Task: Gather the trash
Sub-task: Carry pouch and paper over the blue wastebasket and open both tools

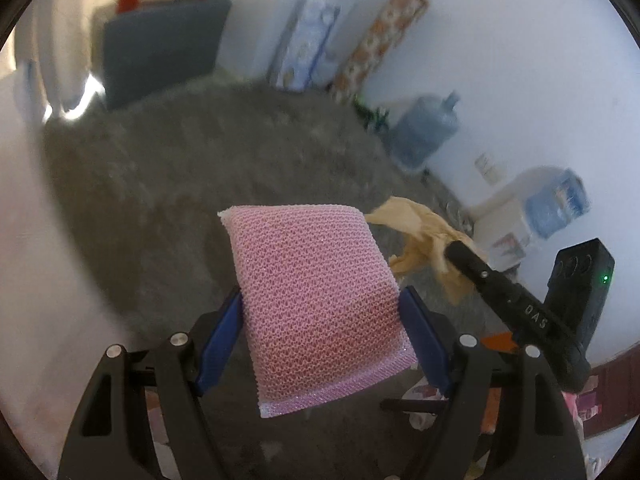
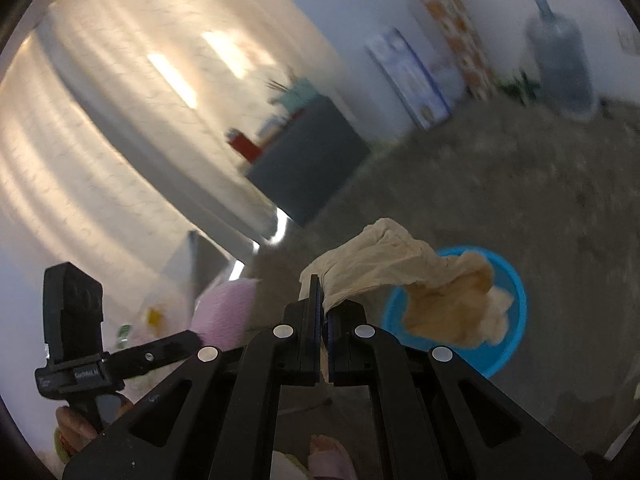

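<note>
My left gripper (image 1: pixel 320 294) is closed on a pink mesh sponge (image 1: pixel 304 264), which stands up between its blue pads (image 1: pixel 224 332). In the right wrist view that sponge (image 2: pixel 228 312) shows at lower left beside the left gripper's black finger (image 2: pixel 168 350). My right gripper (image 2: pixel 320 286) is shut on a crumpled tan paper (image 2: pixel 384 264) that droops to the right, above a round blue basin (image 2: pixel 514 312) on the floor. The left wrist view also catches this paper (image 1: pixel 416 228) and the right gripper's finger (image 1: pixel 480 272) just right of the sponge.
Grey carpet (image 1: pixel 200 168) covers the floor. A dark cabinet (image 1: pixel 160 48) stands at the far wall, two flat boxes (image 1: pixel 308 44) lean against the wall, and a blue water jug (image 1: pixel 428 128) sits by it. A person's hand (image 2: pixel 76 428) grips the left tool.
</note>
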The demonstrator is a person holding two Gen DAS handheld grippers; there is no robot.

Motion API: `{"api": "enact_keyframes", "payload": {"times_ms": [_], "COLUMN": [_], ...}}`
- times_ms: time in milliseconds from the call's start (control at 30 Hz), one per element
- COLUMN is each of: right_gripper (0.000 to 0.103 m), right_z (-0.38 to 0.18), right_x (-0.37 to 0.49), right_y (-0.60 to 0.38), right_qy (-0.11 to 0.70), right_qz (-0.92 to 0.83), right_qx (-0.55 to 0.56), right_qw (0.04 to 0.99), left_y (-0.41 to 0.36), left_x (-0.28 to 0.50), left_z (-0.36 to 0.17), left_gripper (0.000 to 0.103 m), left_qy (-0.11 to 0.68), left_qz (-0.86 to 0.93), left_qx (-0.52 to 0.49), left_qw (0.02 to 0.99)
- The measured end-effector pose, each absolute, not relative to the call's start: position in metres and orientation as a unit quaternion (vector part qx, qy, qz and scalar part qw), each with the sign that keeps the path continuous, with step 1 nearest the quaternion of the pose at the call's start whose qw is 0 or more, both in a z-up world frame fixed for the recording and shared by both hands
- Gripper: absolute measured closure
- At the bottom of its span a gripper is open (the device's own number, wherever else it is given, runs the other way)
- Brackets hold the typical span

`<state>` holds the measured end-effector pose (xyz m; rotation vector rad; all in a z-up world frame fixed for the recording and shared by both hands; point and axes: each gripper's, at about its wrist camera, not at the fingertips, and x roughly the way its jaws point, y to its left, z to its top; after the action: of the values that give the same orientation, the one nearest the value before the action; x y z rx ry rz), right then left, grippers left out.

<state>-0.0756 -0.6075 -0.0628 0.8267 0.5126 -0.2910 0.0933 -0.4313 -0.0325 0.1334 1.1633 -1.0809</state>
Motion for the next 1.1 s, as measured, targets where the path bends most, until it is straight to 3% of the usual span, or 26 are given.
{"api": "enact_keyframes", "payload": {"times_ms": [300, 400, 467, 533, 700, 1100], "right_gripper": [0.102, 0.097, 0.085, 0.055, 0.055, 0.055], "right_z": [-0.134, -0.156, -0.175, -0.194, -0.226, -0.193], "right_x": [-0.047, -0.041, -0.032, -0.031, -0.038, -0.078], "right_y": [-0.655, -0.664, -0.667, -0.666, -0.655, -0.642], "right_qy": [0.285, 0.302, 0.333, 0.362, 0.42, 0.391], "right_qz": [-0.143, -0.151, -0.163, -0.189, -0.241, -0.274], "right_qx": [0.457, 0.47, 0.468, 0.452, 0.419, 0.386], "right_qw": [0.83, 0.816, 0.802, 0.793, 0.768, 0.789], "left_y": [-0.545, -0.559, -0.559, -0.556, -0.538, -0.512], "left_x": [0.115, 0.125, 0.133, 0.141, 0.146, 0.14], "left_z": [-0.13, -0.156, -0.174, -0.191, -0.209, -0.178], "left_gripper": [0.026, 0.022, 0.019, 0.016, 0.016, 0.016], "left_qy": [0.582, 0.596, 0.61, 0.628, 0.644, 0.612], "left_qz": [-0.452, -0.435, -0.407, -0.385, -0.367, -0.395], "left_qx": [0.099, 0.109, 0.112, 0.113, 0.11, 0.087], "left_qw": [0.669, 0.666, 0.67, 0.667, 0.662, 0.679]}}
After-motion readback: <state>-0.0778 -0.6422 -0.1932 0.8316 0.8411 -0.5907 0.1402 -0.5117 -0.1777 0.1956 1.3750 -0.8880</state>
